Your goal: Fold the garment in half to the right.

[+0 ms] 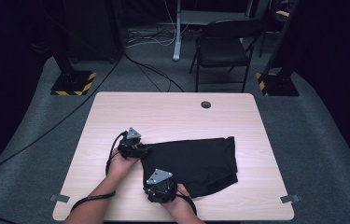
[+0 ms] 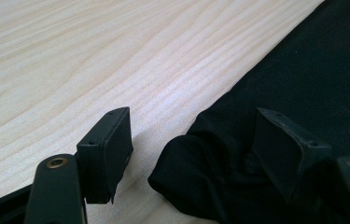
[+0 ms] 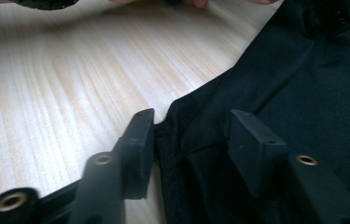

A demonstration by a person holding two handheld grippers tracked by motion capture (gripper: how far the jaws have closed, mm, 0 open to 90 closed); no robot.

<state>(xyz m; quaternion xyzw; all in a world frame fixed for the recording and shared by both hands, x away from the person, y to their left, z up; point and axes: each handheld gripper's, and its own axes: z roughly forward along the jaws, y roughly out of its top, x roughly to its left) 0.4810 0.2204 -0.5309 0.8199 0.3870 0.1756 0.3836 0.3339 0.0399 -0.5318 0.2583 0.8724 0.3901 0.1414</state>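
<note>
Black garment lies flat on the table, right of centre and toward your near edge. Your left gripper sits at the cloth's 9 o'clock corner: jaws apart, a bunched fold between them, left pad clear of it. Your right gripper is at 7 o'clock: jaws half-wide, straddling the hem, not visibly pinching.
</note>
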